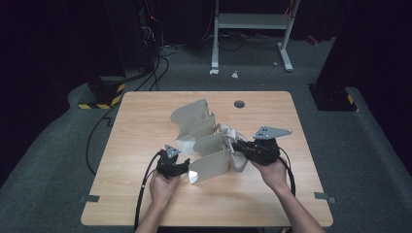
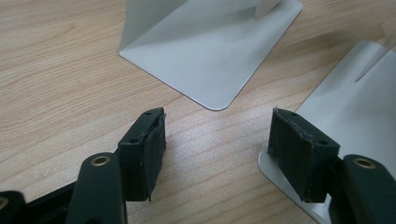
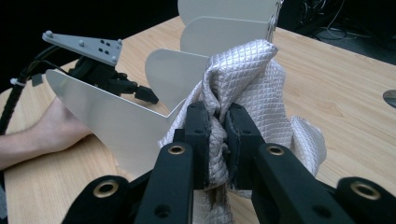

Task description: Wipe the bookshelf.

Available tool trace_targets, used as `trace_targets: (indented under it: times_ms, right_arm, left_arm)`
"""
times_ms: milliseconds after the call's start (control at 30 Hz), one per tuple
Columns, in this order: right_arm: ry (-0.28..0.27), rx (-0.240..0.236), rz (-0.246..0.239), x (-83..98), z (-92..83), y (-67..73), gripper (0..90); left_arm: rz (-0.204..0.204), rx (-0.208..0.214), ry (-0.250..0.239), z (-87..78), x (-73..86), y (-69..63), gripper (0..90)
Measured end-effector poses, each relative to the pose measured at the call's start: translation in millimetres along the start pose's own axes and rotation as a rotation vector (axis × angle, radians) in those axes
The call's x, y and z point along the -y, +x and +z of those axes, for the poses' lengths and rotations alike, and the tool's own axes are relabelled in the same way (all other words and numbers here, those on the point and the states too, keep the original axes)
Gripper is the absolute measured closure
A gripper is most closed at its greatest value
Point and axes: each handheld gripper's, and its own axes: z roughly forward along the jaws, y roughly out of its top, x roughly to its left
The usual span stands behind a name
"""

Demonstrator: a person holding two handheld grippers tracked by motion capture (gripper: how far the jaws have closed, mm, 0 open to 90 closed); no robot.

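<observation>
Several cream metal bookends [image 1: 210, 165] stand in a loose row across the middle of the wooden table [image 1: 141, 126]. A silvery quilted cloth [image 3: 252, 70] is bunched at the right side of the row [image 1: 232, 132]. My right gripper [image 3: 217, 109] is shut on a fold of that cloth and holds it lifted just off the table [image 1: 239, 146]. My left gripper [image 2: 218, 115] is open low over the bare wood, with nothing between its pads. It sits at the left end of the nearest bookend [image 1: 186, 168]. Its right pad [image 2: 299, 149] hangs over a bookend base plate [image 2: 355, 93].
Another bookend base [image 2: 210, 51] lies flat ahead of the left jaws. A round cable hole [image 1: 239, 104] sits near the table's far edge. A white desk frame [image 1: 252, 22] and cables [image 1: 160, 68] are on the carpet beyond.
</observation>
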Motion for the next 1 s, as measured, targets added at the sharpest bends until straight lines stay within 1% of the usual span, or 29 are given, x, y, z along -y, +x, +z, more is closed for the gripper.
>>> trace_targets:
  times_ms: [167,267,367,467,500,567,633,667,700,733,833,900,1000]
  right_arm:
    - [0.005,-0.003,0.013,6.4,6.4,-0.8,81.4]
    - [0.019,-0.005,0.023,11.6,10.4,-2.5,81.4]
    - [0.043,0.006,0.023,19.4,17.7,-3.2,81.2]
    - [0.064,0.013,0.036,27.7,26.0,-4.8,81.2]
    - [0.073,0.016,0.041,32.5,31.2,-5.4,81.3]
    - [0.081,0.02,0.039,34.9,34.0,-5.8,81.3]
    - [0.092,0.011,0.049,39.5,39.1,-8.3,81.4]
    - [0.1,-0.001,0.067,41.8,41.3,-10.2,81.5]
    - [0.111,-0.007,0.079,44.1,43.7,-12.4,81.6]
    - [0.134,-0.013,0.087,49.4,49.3,-14.6,81.6]
    - [0.153,-0.004,0.084,54.7,55.0,-14.6,81.6]
    - [0.167,0.0,0.098,59.1,60.2,-14.9,81.6]
    - [0.196,0.017,0.106,64.4,67.2,-15.4,81.5]
  left_arm:
    - [0.0,0.0,0.001,0.0,0.0,0.1,36.0]
    - [0.0,0.0,0.0,0.0,0.0,0.1,36.0]
    - [-0.001,0.0,0.0,0.0,0.0,0.1,35.9]
    - [-0.002,0.0,0.0,0.0,0.0,0.1,35.7]
    - [-0.002,0.0,0.001,0.0,0.1,0.2,35.7]
    - [-0.002,0.0,0.001,-0.1,0.1,0.2,35.7]
    - [-0.002,0.0,0.0,-0.1,0.1,0.2,35.7]
    - [-0.001,0.0,0.001,-0.1,0.1,0.3,35.7]
    - [-0.001,0.0,0.0,-0.1,0.1,0.3,35.7]
    - [0.0,0.0,0.001,-0.1,0.1,0.3,35.7]
    - [-0.001,-0.001,0.0,-0.1,0.1,0.1,35.7]
    - [-0.001,0.0,0.0,-0.1,0.1,0.1,35.8]
    - [0.0,0.0,0.0,-0.1,0.2,0.1,36.2]
